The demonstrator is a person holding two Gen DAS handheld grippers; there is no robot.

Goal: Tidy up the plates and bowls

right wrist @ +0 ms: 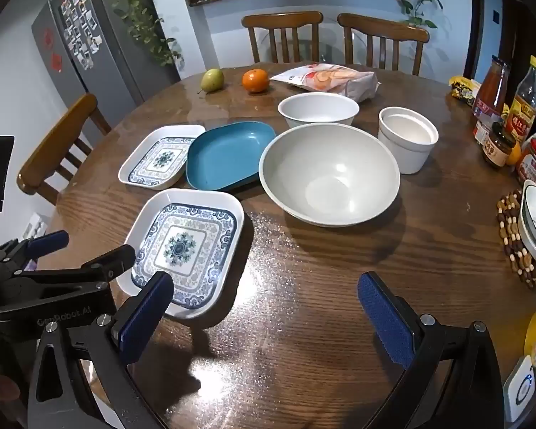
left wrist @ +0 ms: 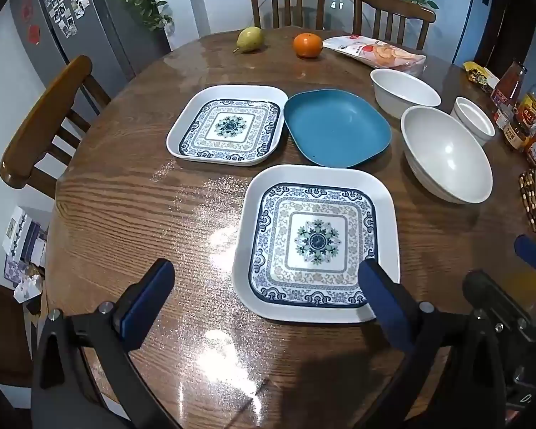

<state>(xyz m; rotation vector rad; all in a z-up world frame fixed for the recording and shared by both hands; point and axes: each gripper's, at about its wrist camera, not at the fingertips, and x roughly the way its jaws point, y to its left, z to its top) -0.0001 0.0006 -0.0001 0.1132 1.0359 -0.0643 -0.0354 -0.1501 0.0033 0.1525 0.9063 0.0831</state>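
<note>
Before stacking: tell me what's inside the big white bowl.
The big white bowl holds nothing; its bare inside shows down to the bottom in both views. Whatever is under it on the table is covered.

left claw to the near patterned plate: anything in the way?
Nothing visible. The left claw is open, and only bare table lies between it and the near patterned plate. The blue plate and large bowl sit beyond it.

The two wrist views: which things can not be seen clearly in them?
- Bowl on the beaded mat: cut off by the right edge in both views.
- Near plate: its near corner is hidden by the left gripper finger.
- Bottle labels: too small to read.
- Fridge photos: too small.
</note>
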